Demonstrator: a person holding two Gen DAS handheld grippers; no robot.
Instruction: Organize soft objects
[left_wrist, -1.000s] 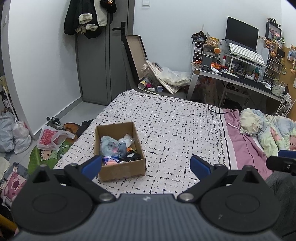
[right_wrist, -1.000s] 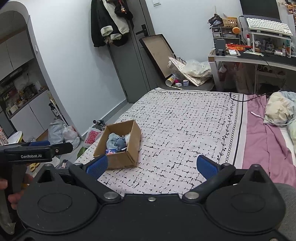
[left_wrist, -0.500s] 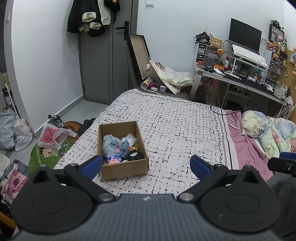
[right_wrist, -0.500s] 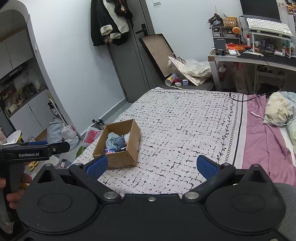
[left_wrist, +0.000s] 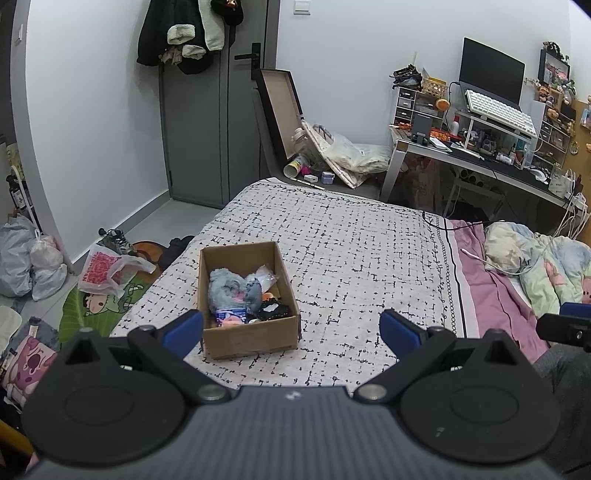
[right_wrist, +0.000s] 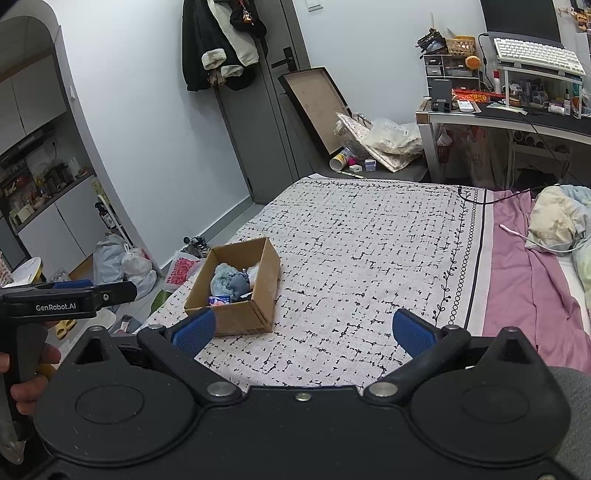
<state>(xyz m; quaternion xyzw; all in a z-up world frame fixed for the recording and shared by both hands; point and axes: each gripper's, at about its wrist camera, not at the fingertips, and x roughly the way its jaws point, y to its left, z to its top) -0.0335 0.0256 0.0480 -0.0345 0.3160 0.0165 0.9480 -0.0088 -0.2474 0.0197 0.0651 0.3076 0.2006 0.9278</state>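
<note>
A brown cardboard box (left_wrist: 246, 338) stands on the patterned bedspread (left_wrist: 351, 258) near the bed's left edge. It holds several soft items: a blue-grey plush bundle (left_wrist: 229, 286), a black pouch (left_wrist: 274, 312) and a small pink and blue piece. My left gripper (left_wrist: 291, 328) hovers open just short of the box, its left blue pad level with the box's near-left corner. In the right wrist view the box (right_wrist: 236, 319) lies ahead to the left, and my right gripper (right_wrist: 303, 332) is open and empty above the bedspread.
A crumpled quilt (left_wrist: 535, 262) and pink sheet (left_wrist: 491, 291) lie on the bed's right side. Bags (left_wrist: 107, 269) and shoes clutter the floor left of the bed. A desk (left_wrist: 480, 155) with monitor and keyboard stands at the back right. A hand holds the other gripper's handle (right_wrist: 26, 350).
The left wrist view has tilted and drifted slightly, so the box sits a little further right and higher. The right gripper has barely moved. Both stay open.
</note>
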